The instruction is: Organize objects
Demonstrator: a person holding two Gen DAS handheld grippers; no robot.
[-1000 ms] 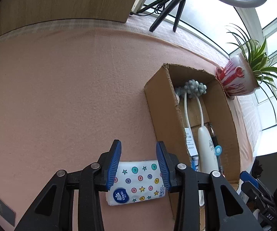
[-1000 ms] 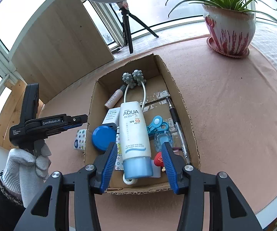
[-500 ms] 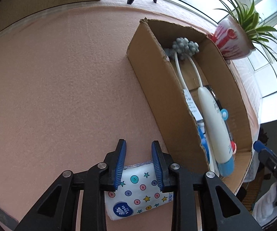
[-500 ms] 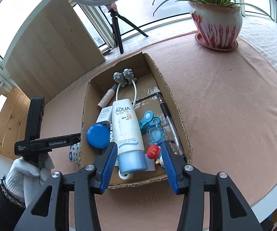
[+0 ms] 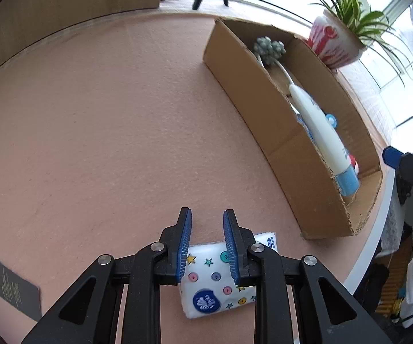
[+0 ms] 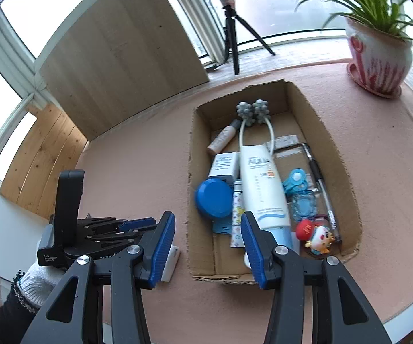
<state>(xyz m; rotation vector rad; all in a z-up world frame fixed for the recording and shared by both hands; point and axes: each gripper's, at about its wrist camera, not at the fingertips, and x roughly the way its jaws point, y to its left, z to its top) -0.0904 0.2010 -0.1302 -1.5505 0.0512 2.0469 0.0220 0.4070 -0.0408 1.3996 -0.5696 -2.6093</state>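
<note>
Left claw [image 5: 205,245] pinches the tissue pack [image 5: 220,281] tight across its width beside the cardboard box [image 5: 266,120] on the table [image 5: 91,114], likely to lift it in; the right claw [image 6: 207,250] hovers wide open, empty, at the box's near end. Inside lie a sunscreen tube [image 6: 262,183], blue lid [image 6: 213,197], pen [image 6: 322,189] and massage roller [image 6: 252,111].

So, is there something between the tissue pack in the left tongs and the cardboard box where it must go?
Only the box's own near wall. The tissue pack sits on the table between the left tongs, outside the cardboard box, so it must be lifted over that wall. The cloth between them is bare.
</note>
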